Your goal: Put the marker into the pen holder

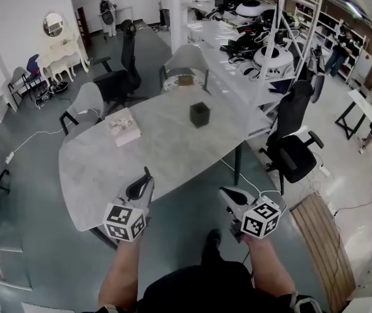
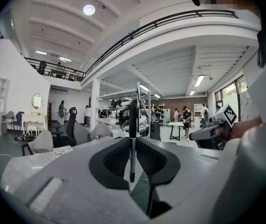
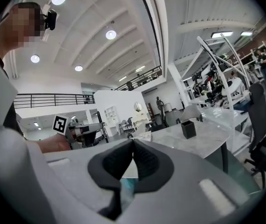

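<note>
A slim dark marker point(image 2: 133, 125) is clamped upright between the jaws of the left tool point(image 2: 133, 143), which are closed onto its barrel. Its thicker black upper part is seen rising above the jaw tips, and its thin lower end hangs in the gap beneath them. In the head view the left tool point(image 1: 146, 177) is held at the near edge of the grey surface point(image 1: 166, 155).

The right tool point(image 3: 133, 142) is seen with its jaws brought together, tip against tip, and nothing is gripped between them. In the head view it point(image 1: 227, 192) is held beyond the surface's near edge, over the floor, apart from the left tool.

The black pen holder point(image 1: 199, 114) stands upright on the far half of the surface, well apart from both tools (it is also seen from the right gripper view point(image 3: 187, 129), ahead and to the right of the jaws). A pale, flat book-like object point(image 1: 124, 126) lies on the surface to the left of the holder, apart from it. A black office chair point(image 1: 294, 145) is parked beside the surface's right end.
</note>
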The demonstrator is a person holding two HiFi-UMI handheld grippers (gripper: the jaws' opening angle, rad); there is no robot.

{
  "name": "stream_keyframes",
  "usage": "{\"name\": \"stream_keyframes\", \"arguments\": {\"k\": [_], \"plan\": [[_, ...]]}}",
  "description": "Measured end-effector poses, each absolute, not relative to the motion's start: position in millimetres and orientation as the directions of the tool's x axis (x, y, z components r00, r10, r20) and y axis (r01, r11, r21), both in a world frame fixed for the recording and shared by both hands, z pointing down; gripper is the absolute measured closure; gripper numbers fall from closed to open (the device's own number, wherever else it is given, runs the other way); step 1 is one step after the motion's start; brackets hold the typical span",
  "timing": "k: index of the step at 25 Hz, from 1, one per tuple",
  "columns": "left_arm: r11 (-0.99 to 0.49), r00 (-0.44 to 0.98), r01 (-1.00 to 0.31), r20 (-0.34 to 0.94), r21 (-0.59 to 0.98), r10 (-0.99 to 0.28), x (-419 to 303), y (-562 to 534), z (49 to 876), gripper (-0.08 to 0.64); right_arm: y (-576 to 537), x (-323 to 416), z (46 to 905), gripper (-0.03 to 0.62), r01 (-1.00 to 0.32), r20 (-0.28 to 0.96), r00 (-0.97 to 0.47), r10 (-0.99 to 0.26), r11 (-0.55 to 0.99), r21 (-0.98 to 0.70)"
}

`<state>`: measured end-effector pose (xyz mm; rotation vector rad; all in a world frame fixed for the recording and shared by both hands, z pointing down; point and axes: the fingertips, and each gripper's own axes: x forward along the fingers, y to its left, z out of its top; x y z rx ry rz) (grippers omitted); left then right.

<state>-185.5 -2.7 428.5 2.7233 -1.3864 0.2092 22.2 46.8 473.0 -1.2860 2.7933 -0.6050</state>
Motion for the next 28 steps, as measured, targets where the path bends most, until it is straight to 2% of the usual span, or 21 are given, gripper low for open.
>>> {"name": "stream_keyframes", "arguments": {"k": [8,15,28], "plan": [[-0.584,0.573,-0.812,0.204,0.012,-0.793,-91.2,-132.0,435.6,0.508,-89.3,87.9,486.3,0.589,-0.664,0.150,-0.727,-0.670,0.631,-0.401],[-0.586,0.574,-0.810,0.231,0.020,-0.786,-33.2,-200.7,441.1,0.508,-164.0,126.1,489.3,0.589,-0.621,0.146,-0.768,-0.624,0.668,-0.410],[-0.641,0.644,-0.762,0.203,0.089,-0.737,-14.7,-296.8,448.6,0.508,-240.5,134.7,484.3,0.589,-0.684,0.215,-0.720,-0.660,0.623,-0.379]]}}
